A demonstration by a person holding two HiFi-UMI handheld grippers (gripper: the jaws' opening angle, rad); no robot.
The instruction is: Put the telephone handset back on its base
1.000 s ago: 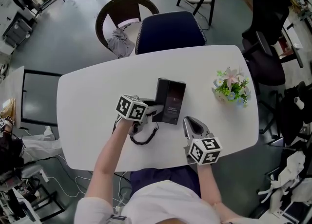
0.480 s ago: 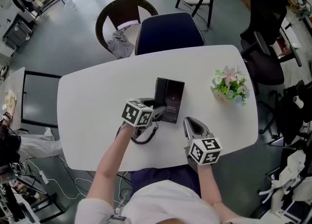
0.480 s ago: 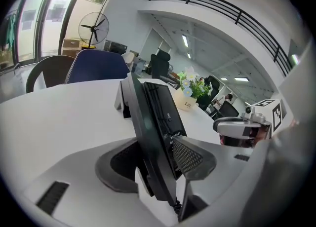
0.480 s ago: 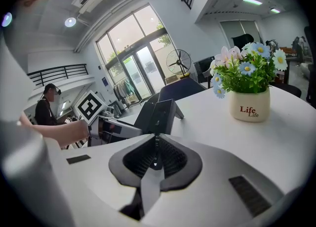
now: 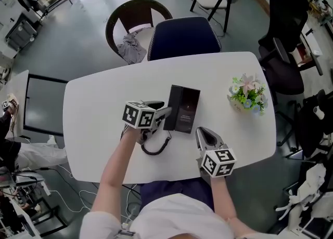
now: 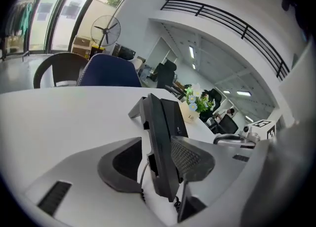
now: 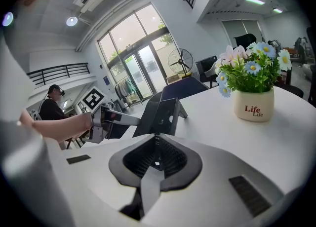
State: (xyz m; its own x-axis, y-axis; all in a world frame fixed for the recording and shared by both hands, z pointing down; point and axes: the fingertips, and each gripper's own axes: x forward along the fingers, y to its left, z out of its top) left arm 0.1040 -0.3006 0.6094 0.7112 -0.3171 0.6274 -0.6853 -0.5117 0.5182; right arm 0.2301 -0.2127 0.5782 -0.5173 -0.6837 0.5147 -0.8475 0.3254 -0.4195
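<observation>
Bright, even daylight fills the room. The white surface [image 5: 93, 108] shines softly without hard glare, and shadows on it are faint and short. In the left gripper view the tall windows [image 6: 59, 18] wash out to white. In the right gripper view the glass doors [image 7: 140, 68] and a ceiling lamp [image 7: 72, 21] glare. Both gripper views bulge strongly and darken to black at the corners.

Our left grey two-jaw gripper [image 5: 163, 113] with its marker cube sits at 10 o'clock from the right one and points toward 3 o'clock. Its jaws are closing around the black telephone handset [image 6: 160, 142], the pads not yet pressing it. Our bare left forearm [image 5: 115, 165] slants toward 1 o'clock. Our right grey gripper [image 5: 202, 133] points to 12 o'clock, jaws together, empty.
</observation>
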